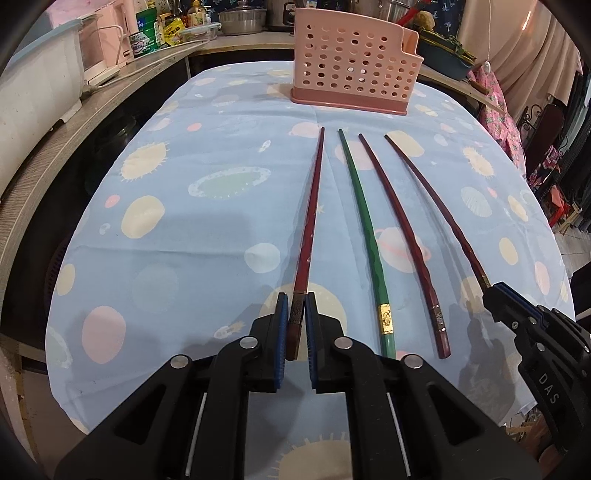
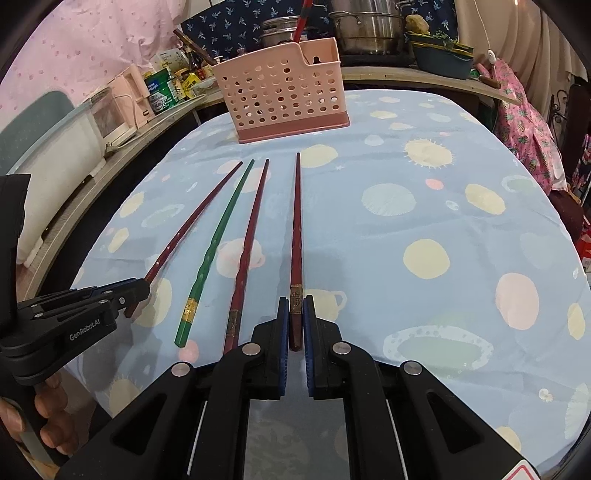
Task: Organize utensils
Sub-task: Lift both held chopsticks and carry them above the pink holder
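Lacquered wood, by its look, makes up the four chopsticks laid side by side on the table, tips toward the pink basket (image 1: 356, 70).

Left wrist view: the left gripper (image 1: 296, 325) has its blue pads pressed on the butt of the leftmost red chopstick (image 1: 312, 210), which lies flat on the cloth. To its right lie the green chopstick (image 1: 364, 229), the middle red chopstick (image 1: 402, 236) and the rightmost red chopstick (image 1: 436, 210). The right gripper (image 1: 493, 295) meets the last at its butt; the grip itself is poorly shown from here.

Right wrist view: the right gripper (image 2: 295, 321) is pinched on the banded butt of that rightmost red chopstick (image 2: 296, 229). The left gripper (image 2: 138, 291) stands at the far left on its own stick. A hand (image 2: 44, 417) shows at the lower left edge.

Handling, as judged: the sticks are light, stiff and probably slick; a hold at the thick, banded end is sound, though each long shaft may swing or pivot between the pads when lifted.

Surface: a blue tablecloth (image 2: 424, 192) printed with planets, soft and slightly creased. Around it, a cluttered counter with steel pots (image 2: 369, 29), bottles and packets.
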`<action>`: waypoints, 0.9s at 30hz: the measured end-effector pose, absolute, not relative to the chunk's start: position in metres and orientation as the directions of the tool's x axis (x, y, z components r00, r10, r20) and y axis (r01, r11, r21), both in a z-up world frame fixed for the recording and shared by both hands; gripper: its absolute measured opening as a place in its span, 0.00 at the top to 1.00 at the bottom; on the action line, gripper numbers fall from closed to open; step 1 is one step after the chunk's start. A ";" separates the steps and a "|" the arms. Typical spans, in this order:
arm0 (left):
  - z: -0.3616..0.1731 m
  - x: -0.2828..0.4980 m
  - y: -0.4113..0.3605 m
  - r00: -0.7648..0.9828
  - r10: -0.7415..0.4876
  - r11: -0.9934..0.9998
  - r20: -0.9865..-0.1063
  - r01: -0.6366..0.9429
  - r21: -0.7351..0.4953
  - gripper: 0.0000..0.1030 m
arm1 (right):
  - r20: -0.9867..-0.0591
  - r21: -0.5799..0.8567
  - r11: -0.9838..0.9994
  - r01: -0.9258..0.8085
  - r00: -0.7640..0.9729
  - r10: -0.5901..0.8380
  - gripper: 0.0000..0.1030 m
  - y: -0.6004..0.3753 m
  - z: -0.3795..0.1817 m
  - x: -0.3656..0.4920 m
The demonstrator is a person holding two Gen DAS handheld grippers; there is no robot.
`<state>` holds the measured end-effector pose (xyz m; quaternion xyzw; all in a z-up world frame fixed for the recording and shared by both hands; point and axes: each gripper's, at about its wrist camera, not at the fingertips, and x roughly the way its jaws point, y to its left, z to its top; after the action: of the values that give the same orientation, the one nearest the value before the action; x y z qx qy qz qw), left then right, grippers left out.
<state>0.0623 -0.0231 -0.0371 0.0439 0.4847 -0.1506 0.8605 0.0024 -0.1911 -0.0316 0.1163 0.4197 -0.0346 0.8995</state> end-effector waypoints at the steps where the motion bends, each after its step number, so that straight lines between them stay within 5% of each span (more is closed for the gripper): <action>1: -0.035 0.062 -0.023 0.486 -0.217 0.951 -0.846 0.300 -0.072 0.91 | -0.760 0.181 0.970 0.161 0.649 0.034 0.93 -0.192 -0.029 0.002; 27: 0.070 0.116 -0.005 0.634 -0.272 0.957 -0.724 0.255 -0.136 0.94 | -0.583 0.255 0.949 0.186 0.813 -0.003 0.93 -0.238 0.081 0.038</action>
<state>0.1157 -0.0050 0.0702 -0.0101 0.4021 -0.1458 0.9039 0.0382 -0.2375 0.0808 0.1517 0.3020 -0.0501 0.9398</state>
